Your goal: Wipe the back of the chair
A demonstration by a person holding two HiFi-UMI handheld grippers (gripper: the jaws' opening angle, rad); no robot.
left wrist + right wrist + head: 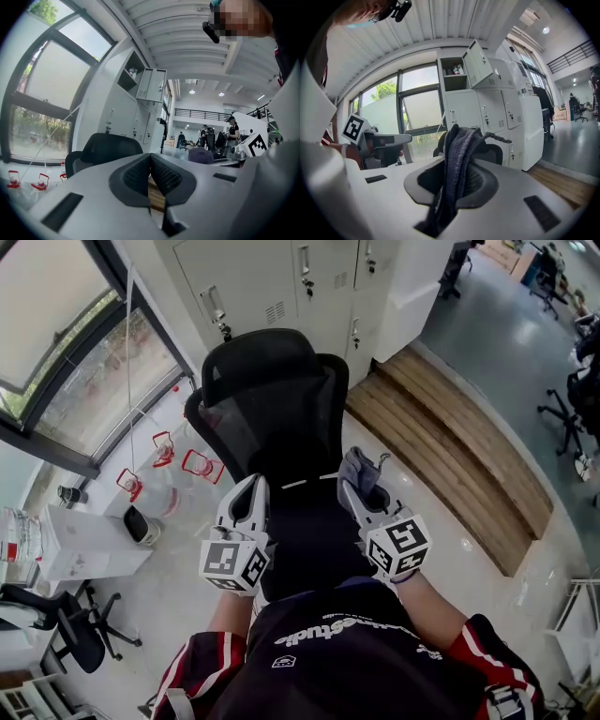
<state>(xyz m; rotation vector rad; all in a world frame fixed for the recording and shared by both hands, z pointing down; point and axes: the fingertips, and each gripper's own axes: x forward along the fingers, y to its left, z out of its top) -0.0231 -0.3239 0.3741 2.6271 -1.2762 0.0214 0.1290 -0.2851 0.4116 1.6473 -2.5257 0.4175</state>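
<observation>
Right gripper (pixel 356 488) is clamped on a grey cloth (pixel 362 468), which bunches above the jaws and trails down between them in the right gripper view. Just to its left, with a strip of dark chair between them, the left gripper (pixel 251 486) has its jaws pressed together on nothing. Directly ahead of both stands the black mesh chair (pixel 272 399), its back and headrest rising in front of the jaw tips. Whether either gripper or the cloth touches the mesh cannot be told from the head view. The chair's seat and base are hidden behind the grippers and the person's dark shirt (pixel 356 643). In the right gripper view the cloth covers much of the chair, leaving only edges of it showing on either side. Beyond the chair is a bank of white lockers (pixel 309 277); in the right gripper view one upper door hangs open beside an open compartment (pixel 454 70) holding small items too tiny to identify. Left of the left gripper, on the floor by the window, sit clear red-handled jugs (pixel 201 465); their contents are hard to make out
</observation>
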